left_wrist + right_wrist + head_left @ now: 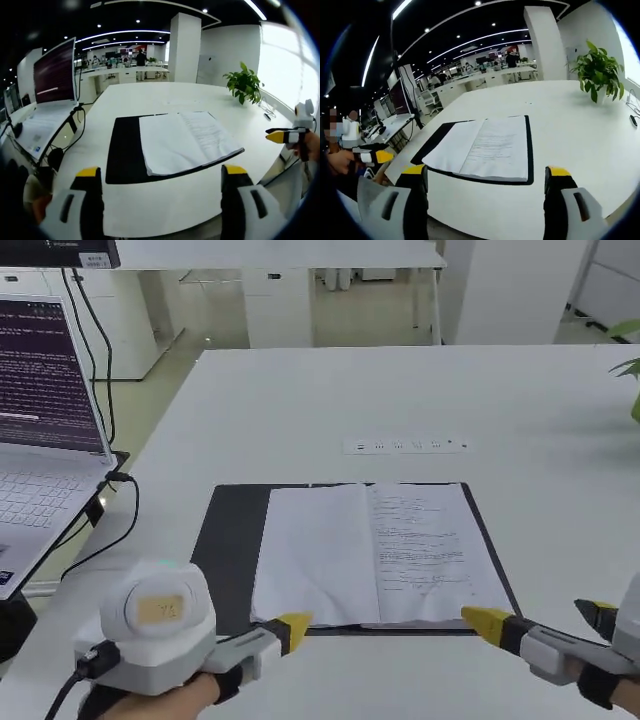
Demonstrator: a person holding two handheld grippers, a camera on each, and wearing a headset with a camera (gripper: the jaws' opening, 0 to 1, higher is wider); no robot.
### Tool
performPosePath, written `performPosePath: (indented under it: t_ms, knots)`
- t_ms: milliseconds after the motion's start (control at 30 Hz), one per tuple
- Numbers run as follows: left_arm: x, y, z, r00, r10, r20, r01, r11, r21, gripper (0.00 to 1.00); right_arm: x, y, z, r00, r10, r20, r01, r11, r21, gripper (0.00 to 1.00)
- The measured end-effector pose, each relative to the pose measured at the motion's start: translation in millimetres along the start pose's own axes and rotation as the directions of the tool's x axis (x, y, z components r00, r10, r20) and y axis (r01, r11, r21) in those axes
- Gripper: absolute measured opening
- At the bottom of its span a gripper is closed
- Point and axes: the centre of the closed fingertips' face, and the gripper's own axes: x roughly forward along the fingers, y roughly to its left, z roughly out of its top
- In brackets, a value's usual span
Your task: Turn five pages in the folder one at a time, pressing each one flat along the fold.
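Jaws apart, my left tongs (pixel 161 171) and right tongs (pixel 487 171) hover at the near edge of the open black folder (pixel 232 550), the right closest to its printed white page (pixel 425 550).

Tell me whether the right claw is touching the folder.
Cannot tell. In the head view one tip of the right claw overlaps the folder corner, but its height is unclear.

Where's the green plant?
In the left gripper view, the plant stands at the far right edge of the white table, beyond the open folder.
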Motion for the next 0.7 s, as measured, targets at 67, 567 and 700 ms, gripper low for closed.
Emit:
performPosePath:
  t_ms: [67,567,700]
  knots:
    - [-0.8,1.7,-1.5,1.0,0.005,-0.003,-0.005,1.0,-0.006,0.99,-2.4,-2.0,2.5,0.9999,0.002,0.012,-0.002,1.0,0.012,1.0]
    - [13.2,-15.9,12.4,0.9997,-0.018,0.016,0.018,1.0,0.016,0.99,-10.9,-9.5,4.3,0.999,0.021,0.039,-0.023,0.999,0.034,0.98]
    - [28.8,-36.4,18.5,0.9977,-0.063,0.026,0.062,0.997,0.042,0.99,-13.9,-12.3,2.9,0.9985,0.021,0.05,-0.024,0.999,0.046,0.97]
